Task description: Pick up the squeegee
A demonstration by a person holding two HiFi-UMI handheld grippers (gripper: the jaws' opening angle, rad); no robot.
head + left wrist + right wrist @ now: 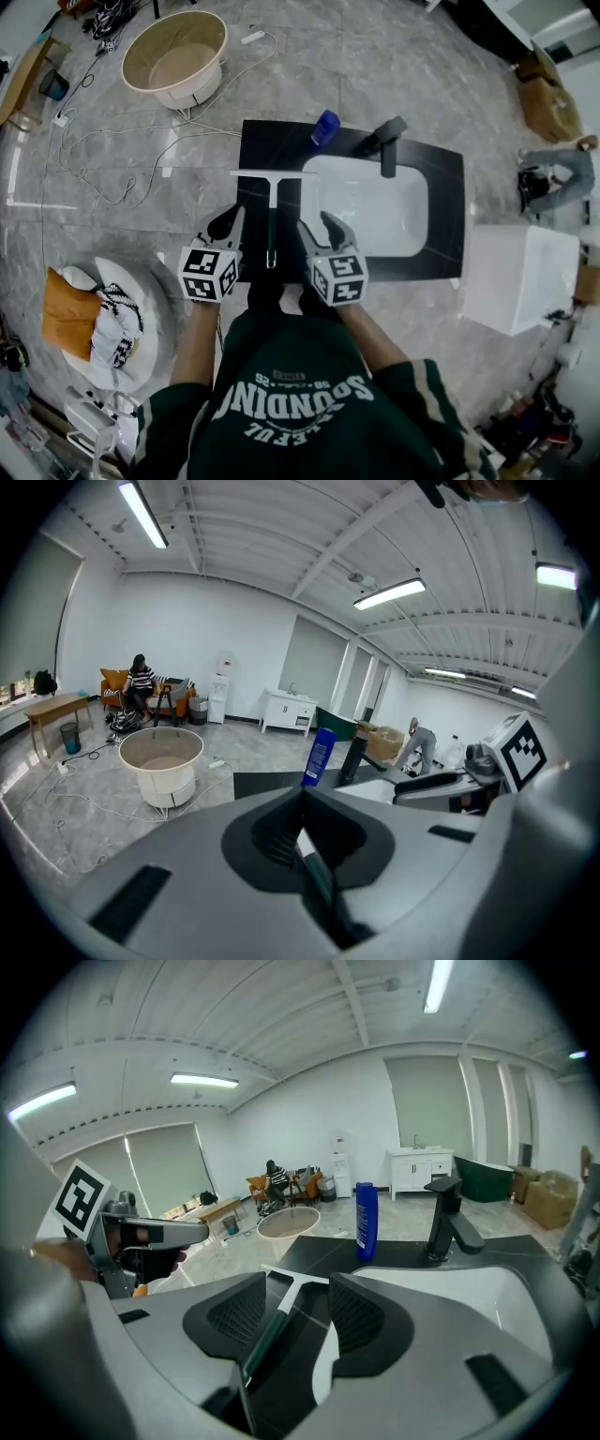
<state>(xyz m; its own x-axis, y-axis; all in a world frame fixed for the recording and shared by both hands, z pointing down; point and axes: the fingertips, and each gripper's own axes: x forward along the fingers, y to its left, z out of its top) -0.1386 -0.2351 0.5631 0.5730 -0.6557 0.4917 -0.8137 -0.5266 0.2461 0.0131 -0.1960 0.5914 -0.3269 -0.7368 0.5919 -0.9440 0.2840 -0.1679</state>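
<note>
The squeegee [272,202] lies on the black counter [253,141], white blade far from me, dark green handle pointing back at me. My right gripper [322,230] hovers just right of the handle, and in the right gripper view its jaws [298,1312] stand open with the squeegee [288,1290] lying on the counter between and below them, untouched. My left gripper [230,225] hangs left of the handle. Its jaws [302,822] are drawn together to a thin slit, through which a strip of the squeegee [314,869] shows.
A white sink basin [375,211] is set in the counter right of the squeegee, with a black faucet [387,141] and a blue bottle [324,127] behind. A round tub [176,56] and cables lie on the floor far left. A white box [516,277] stands right.
</note>
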